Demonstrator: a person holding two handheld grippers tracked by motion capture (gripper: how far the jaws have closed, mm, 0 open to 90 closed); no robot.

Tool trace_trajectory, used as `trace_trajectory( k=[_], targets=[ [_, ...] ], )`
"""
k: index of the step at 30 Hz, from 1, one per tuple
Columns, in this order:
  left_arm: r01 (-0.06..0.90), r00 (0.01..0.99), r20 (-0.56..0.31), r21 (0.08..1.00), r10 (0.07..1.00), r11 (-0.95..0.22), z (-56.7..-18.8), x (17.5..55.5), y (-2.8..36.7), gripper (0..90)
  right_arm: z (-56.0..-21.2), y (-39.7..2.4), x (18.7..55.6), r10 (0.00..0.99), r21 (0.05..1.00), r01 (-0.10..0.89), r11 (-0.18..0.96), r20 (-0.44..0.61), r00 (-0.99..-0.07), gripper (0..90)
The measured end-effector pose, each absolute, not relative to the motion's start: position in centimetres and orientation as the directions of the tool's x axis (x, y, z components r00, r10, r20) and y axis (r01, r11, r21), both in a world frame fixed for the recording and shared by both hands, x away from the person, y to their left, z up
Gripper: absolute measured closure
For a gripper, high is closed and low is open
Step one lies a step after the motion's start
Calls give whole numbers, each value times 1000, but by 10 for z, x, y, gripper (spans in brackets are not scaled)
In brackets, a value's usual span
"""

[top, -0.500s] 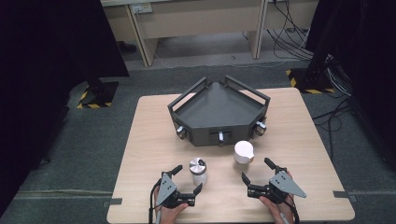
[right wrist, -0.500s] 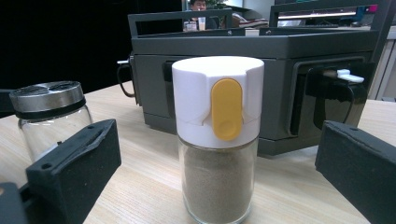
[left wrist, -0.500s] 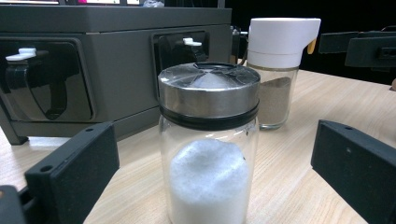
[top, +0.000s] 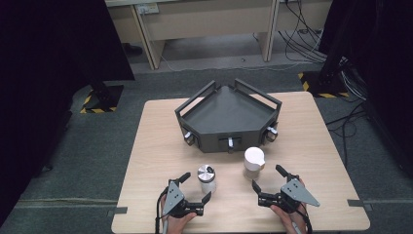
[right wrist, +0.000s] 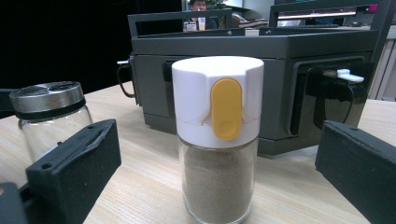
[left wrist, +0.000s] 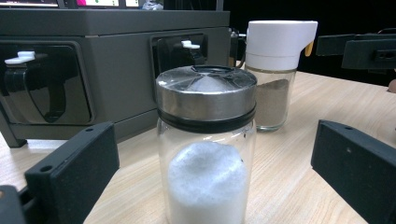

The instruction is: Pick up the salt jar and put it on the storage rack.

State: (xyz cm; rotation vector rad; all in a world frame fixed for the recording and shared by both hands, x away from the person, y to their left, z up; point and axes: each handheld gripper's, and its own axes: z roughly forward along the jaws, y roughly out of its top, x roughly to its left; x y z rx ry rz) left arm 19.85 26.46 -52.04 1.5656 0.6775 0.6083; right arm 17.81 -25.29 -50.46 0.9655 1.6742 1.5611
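A glass jar of white powder with a metal lid (top: 206, 178) (left wrist: 205, 149) stands on the wooden table (top: 156, 146), just ahead of my left gripper (top: 197, 187), whose jaws stand wide open on either side of it without touching. A glass shaker of brown powder with a white cap and yellow tab (top: 254, 160) (right wrist: 218, 135) stands to its right. My right gripper (top: 268, 178) is open just short of that shaker, and its fingers (right wrist: 74, 168) flank it with a gap on each side.
A dark grey angular tray with handles and white-levered latches (top: 229, 134) sits at the table's middle back, right behind both jars. Beyond the table lie carpet, cables (top: 341, 122) and desk legs. Bare tabletop lies to the left and right of the grippers.
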Motion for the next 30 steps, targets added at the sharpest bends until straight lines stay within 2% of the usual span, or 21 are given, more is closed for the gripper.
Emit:
trace_trajectory(
  k=[30],
  targets=[
    [68,694,-6,996,720,-57,-522,198,263,3,-505,-253,178,854,996,84,21,26,-519,3]
  ],
)
